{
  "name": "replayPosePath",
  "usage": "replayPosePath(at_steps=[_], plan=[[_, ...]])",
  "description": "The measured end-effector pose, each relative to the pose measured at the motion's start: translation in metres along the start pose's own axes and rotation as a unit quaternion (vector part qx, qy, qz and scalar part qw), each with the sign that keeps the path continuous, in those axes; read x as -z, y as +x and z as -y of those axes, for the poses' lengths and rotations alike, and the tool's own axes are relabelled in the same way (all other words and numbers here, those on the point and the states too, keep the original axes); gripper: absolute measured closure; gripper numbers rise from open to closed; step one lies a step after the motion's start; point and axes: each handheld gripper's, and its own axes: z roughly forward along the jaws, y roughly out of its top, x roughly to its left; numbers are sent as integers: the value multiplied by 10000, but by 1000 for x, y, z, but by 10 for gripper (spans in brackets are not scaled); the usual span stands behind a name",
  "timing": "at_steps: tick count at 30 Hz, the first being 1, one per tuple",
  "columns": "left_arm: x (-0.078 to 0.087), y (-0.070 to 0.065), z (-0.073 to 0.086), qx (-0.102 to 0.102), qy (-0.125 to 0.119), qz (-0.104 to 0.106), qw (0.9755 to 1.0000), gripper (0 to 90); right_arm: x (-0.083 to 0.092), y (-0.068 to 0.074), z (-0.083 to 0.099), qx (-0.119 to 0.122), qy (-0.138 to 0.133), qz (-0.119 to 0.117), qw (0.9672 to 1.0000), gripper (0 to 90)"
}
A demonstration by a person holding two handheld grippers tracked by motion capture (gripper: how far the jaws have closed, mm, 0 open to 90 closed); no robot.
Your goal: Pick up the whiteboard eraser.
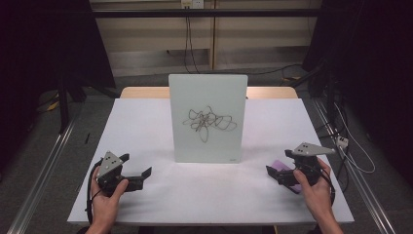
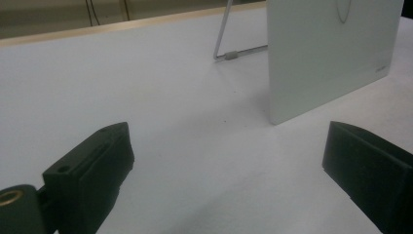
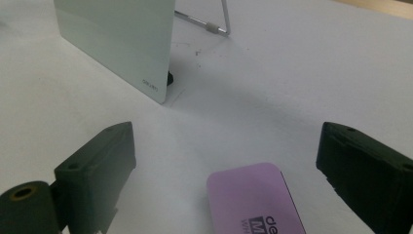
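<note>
White matte worktop (image 1: 146, 126), dark room around it; glossy whiteboard (image 1: 208, 117) upright mid-worktop, scribble (image 1: 209, 123) on it, thin wire stand (image 2: 225, 36) behind.
Purple eraser (image 3: 253, 200), flat with rounded corners, lies between the spread jaws of the right tool (image 1: 285, 171), not gripped. Left tool (image 1: 131, 170) low over bare worktop, jaws wide, holding nothing. Both hands grip from behind.

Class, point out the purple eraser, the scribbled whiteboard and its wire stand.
Purple rectangular eraser (image 3: 251, 195): right gripper view, top face.
Upright white whiteboard with scribble (image 1: 208, 97): high view, front face above scribble.
Metal wire stand (image 2: 220, 36): left gripper view, slanted leg.
</note>
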Motion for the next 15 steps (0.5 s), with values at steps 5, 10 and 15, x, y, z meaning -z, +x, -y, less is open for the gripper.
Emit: replayPosePath(at_steps=[5,10,15], plan=[[3,0,1,143,-15,88,9999,41,-6,-8,-8,77,256,-11,9996,103],[2,0,1,114,48,61,9999,42,-9,-20,-20,194,484,-112,9986,93],[0,-1,1,132,62,114,9998,42,-15,-30,-24,188,622,-52,9979,106]])
